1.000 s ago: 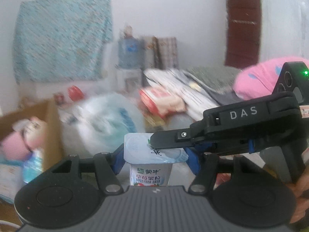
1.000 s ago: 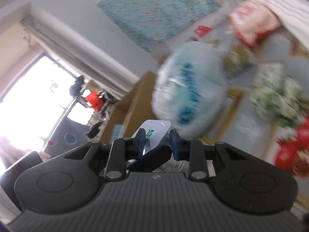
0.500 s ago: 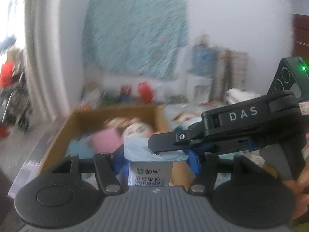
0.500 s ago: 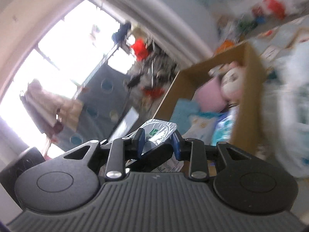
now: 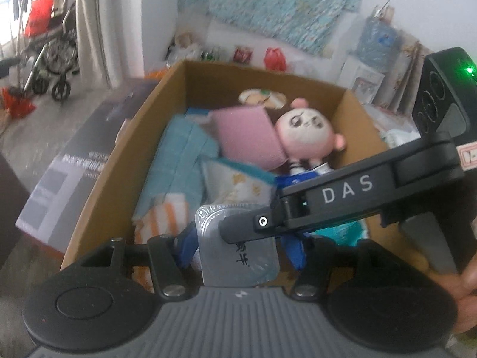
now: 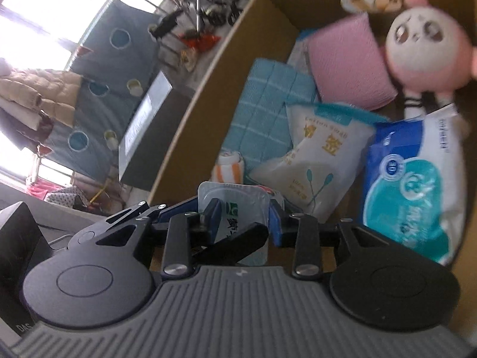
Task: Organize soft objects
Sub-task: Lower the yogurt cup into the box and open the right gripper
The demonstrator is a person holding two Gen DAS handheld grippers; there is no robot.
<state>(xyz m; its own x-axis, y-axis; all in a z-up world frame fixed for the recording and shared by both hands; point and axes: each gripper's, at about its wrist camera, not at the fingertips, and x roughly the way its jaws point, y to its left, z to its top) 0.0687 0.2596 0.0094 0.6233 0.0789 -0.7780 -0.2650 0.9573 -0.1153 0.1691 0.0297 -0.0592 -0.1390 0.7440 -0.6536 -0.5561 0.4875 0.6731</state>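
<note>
Yogurt cup: one, foil lid up, low centre of both views, above the near edge of the cardboard box
Left tongs: blue pads at the cup's two sides, jaws closing
Right tongs: reaching across the lid – jaws opening, cup between them; whether they press it I cannot tell
Box contents: one pink-headed doll, one pink cloth, one blue towel, one striped orange cloth, two soft packets – white and blue
</note>
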